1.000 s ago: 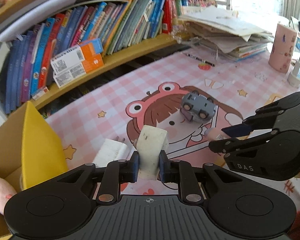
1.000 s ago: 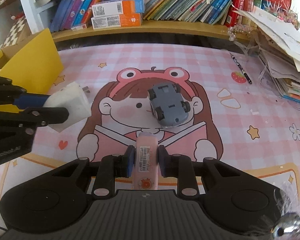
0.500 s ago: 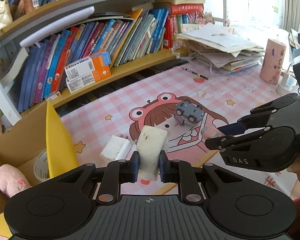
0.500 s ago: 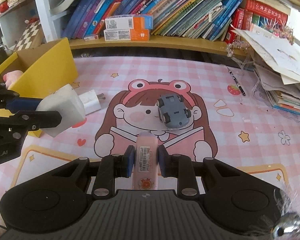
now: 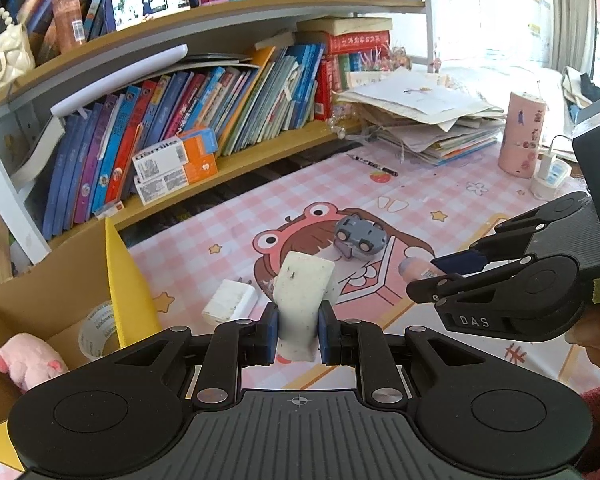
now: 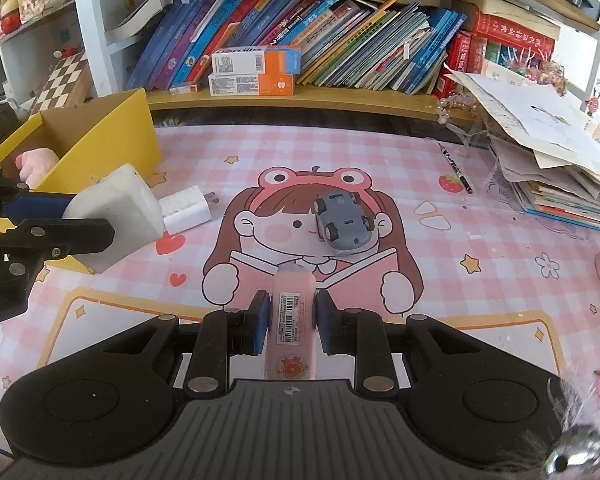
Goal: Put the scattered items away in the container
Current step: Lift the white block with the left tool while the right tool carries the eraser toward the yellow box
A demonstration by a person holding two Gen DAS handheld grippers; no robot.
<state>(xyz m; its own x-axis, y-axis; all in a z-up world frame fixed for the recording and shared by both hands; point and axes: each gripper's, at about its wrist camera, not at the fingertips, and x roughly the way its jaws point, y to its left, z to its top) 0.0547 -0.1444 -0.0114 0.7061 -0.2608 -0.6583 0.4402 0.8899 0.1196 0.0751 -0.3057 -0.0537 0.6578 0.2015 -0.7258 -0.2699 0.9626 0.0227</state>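
Only left wrist view shows tape roll [image 5: 96,330] inside box [image 5: 126,280].

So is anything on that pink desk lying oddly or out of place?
Yes: the grey toy car lies upside down, wheels up, mid-mat. A white charger lies loose beside the yellow box. Each claw holds one item.

Items spread across mat [image 6: 440,280], box [image 6: 112,140] sitting at its left edge.
Toy car [image 6: 342,220] is lying mid-mat; charger [image 6: 186,208] is lying between car and box. Plush toy [image 5: 30,360] and tape roll [image 5: 96,332] are being held in the box. Bookshelf [image 6: 300,98] is standing behind the mat, paper stack [image 6: 548,152] at right.
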